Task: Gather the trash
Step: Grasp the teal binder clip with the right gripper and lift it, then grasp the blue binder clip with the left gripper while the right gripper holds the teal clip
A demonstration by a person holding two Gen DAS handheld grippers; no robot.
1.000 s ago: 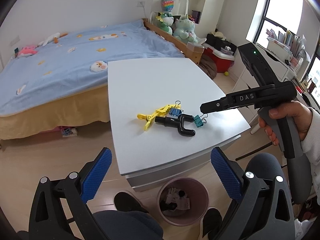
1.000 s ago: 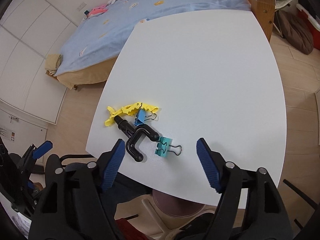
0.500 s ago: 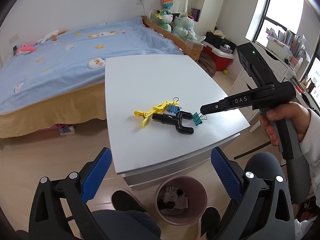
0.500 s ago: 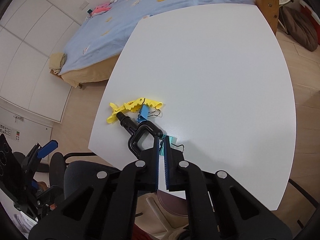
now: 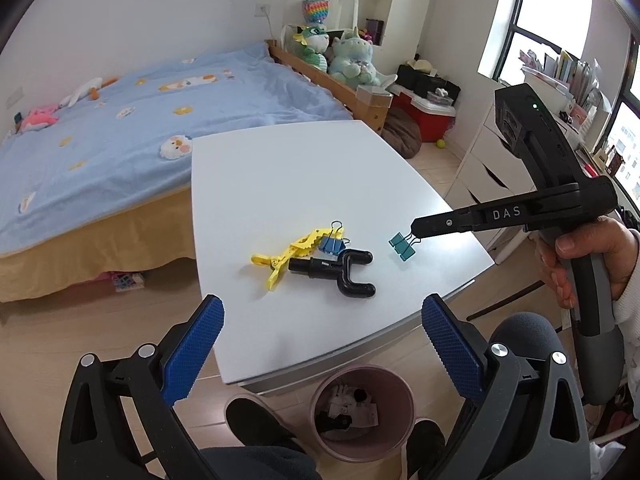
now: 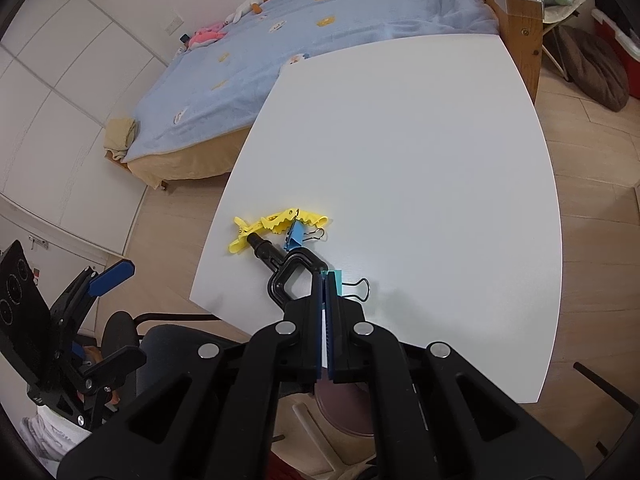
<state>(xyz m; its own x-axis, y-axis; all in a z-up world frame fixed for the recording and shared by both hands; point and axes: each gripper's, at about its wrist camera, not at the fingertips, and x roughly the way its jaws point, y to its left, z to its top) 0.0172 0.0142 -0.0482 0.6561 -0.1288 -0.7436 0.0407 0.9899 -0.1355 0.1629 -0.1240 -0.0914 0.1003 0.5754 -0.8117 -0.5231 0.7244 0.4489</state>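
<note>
- The right tool [image 5: 416, 227], wide open a second ago, is now clamped on the teal binder clip [image 5: 402, 244], which seems lifted just off the desk [image 5: 300, 168].
- Next stop, I judge: the pink bin [image 5: 362, 410] below.
- Left tool [image 5: 320, 354] hangs wide, empty.
- Yellow clip [image 5: 288, 254], blue clip [image 5: 333, 245] and black fork piece [image 5: 344, 272] wait; a bed [image 5: 120, 128] lies behind.

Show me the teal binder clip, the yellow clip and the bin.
teal binder clip [image 5: 401, 245], left wrist view, on its teal body.
yellow clip [image 5: 294, 251], left wrist view, on its toothed arm.
bin [image 5: 407, 396], left wrist view, on its pink rim.
</note>
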